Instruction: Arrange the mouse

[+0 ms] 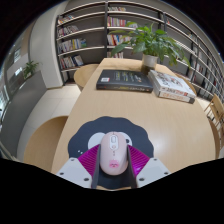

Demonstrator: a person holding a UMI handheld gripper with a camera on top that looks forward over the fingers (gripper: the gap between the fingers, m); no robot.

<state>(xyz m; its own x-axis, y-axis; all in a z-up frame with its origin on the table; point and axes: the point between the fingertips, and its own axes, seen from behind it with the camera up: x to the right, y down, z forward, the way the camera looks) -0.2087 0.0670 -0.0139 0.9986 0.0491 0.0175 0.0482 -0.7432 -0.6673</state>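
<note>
While the gripper points level across the table, its pink pads press both sides of a smooth, rounded white mouse, which lies on a dark round mouse mat. Beyond, on the pale wooden table, lie a dark book and a lighter book, their writing unreadable. Farther stand a potted plant and bookshelves.

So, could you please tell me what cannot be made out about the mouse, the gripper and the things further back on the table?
- Mouse: its near end is hidden between the fingers of the hand-held gripper in the gripper view; actual pad contact cannot be confirmed.
- Mouse pad: near part covered by the mouse and fingers.
- Books and: cover text too small to read.
- Plant: its pot is too small to make out clearly.
- Shelves: book titles too small.
</note>
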